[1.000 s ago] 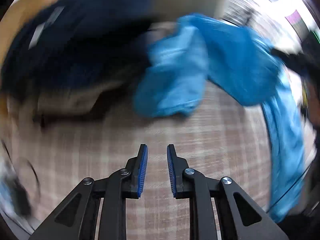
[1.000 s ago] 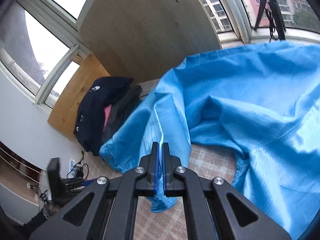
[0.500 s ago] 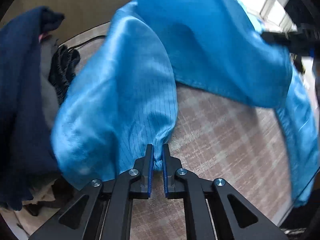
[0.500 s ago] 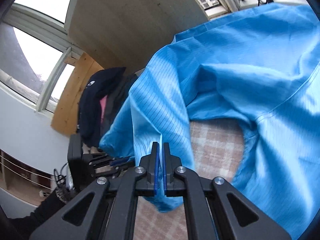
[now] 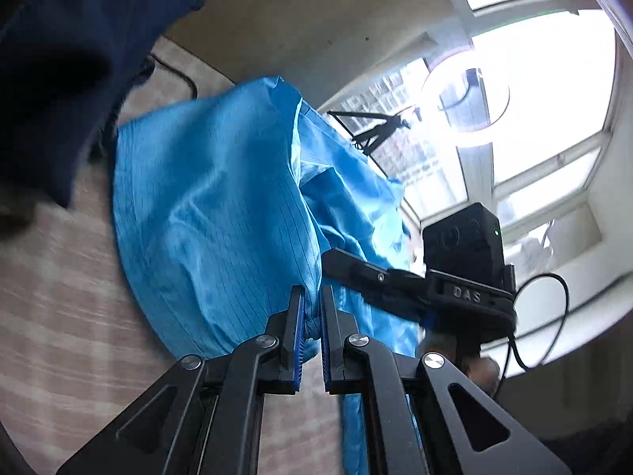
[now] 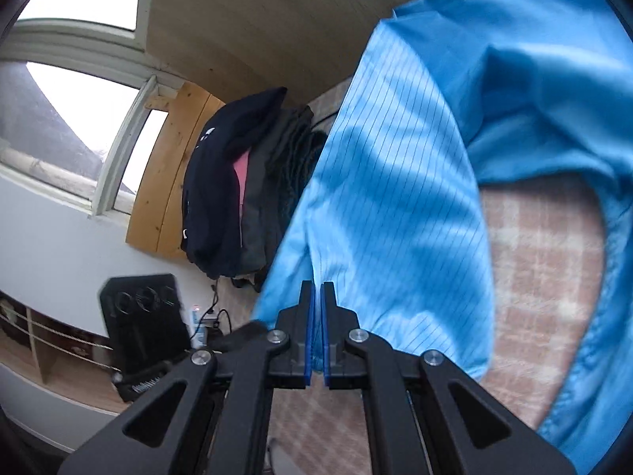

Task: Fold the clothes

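Observation:
A bright blue pinstriped garment (image 5: 213, 213) hangs lifted above a pink plaid surface (image 5: 59, 316). My left gripper (image 5: 310, 297) is shut on an edge of the blue garment. My right gripper (image 6: 316, 297) is shut on another edge of the same garment (image 6: 395, 198). The right gripper also shows in the left wrist view (image 5: 340, 265), just to the right of my left fingers, with its black camera block behind. The cloth drapes between and beyond both grippers.
A pile of dark navy and grey clothes (image 6: 233, 182) lies at the far side by a wooden board (image 6: 170, 178). Dark cloth (image 5: 71, 59) fills the left view's upper left. A black device (image 6: 142, 316) with cables stands at the lower left. Windows lie beyond.
My left gripper moved to the blue garment and shut on its edge. Both grippers have lifted the cloth, and the right gripper now sits close beside the left.

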`<state>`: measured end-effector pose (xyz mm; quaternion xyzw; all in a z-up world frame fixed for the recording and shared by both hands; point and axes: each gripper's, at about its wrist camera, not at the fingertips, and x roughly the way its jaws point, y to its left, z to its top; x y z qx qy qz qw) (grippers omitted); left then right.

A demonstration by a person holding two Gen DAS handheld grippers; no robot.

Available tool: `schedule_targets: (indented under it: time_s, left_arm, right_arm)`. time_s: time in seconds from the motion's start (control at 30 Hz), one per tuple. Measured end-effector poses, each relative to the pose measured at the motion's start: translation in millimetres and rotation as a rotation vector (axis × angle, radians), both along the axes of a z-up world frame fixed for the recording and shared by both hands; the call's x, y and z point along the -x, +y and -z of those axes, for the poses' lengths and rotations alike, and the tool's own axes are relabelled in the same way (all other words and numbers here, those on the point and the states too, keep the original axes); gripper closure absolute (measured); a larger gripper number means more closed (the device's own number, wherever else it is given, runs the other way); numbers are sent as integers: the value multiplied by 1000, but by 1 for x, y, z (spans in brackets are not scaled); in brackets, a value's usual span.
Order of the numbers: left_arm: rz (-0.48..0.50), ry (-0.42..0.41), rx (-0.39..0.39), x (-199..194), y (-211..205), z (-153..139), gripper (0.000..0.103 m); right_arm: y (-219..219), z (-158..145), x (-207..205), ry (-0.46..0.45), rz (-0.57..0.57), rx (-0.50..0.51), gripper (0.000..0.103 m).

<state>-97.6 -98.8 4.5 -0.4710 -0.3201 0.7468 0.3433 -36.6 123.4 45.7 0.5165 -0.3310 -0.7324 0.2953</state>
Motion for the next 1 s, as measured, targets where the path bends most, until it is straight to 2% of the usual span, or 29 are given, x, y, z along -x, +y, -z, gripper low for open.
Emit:
schedule_targets:
  time_s: [0.03,0.1,0.17,0.23,0.27,0.3,0.37,0.47,0.57,0.63,0.67,0.7,0.73,0.77,0.83,0.93,1.0]
  left_arm:
    - [16,6,1,-5,9,0,97]
    - [37,46,88,-11,24,-1,95]
    - [49,76,132,-16,33,-4,92]
    - [51,111,173,-19,45,-7,77]
    - [45,136,196,-19,52,-10,60]
    - [43,160,223,-22,57,-12,48]
    - [41,208,279,-28,64,-15,47]
    - [47,286,424,-33,90,-17,45]
    - [63,328,541,-29,115,-6,45]
    - [67,353,613,-28,120,-4,49]
    - [75,354,643,-27,123,-1,59]
    - [85,338,662,-22,125,3,88]
    - [100,303,669,-18,123,6,94]
    - [121,262,649,-11,120,7,94]
    - [149,205,557,5,106,-7,94]
    - [187,200,468,33,77,-64,94]
    - [188,256,440,52,52,-120,94]
  right_arm:
    - [1,0,0,-4,4,-6,99]
    - [4,0,0,-6,13,-26,99]
    - [5,0,1,-9,18,-28,99]
    - [6,1,1,-10,18,-30,99]
    - [6,1,1,-9,16,-32,99]
    - [6,1,1,-9,14,-36,99]
    - [6,2,1,-8,14,-45,99]
    - [7,3,3,-12,17,-43,99]
    - [6,3,5,-12,9,-32,99]
    - [4,3,6,-11,6,-26,99]
    - [4,3,6,-9,6,-19,99]
    - [5,2,5,-5,9,-8,99]
    - [6,1,5,0,13,4,99]
    - [8,-2,4,9,16,18,99]
    - [16,-14,0,44,24,46,99]
    - [44,-41,-7,127,74,62,98]
    - [71,-58,-11,181,136,42,98]
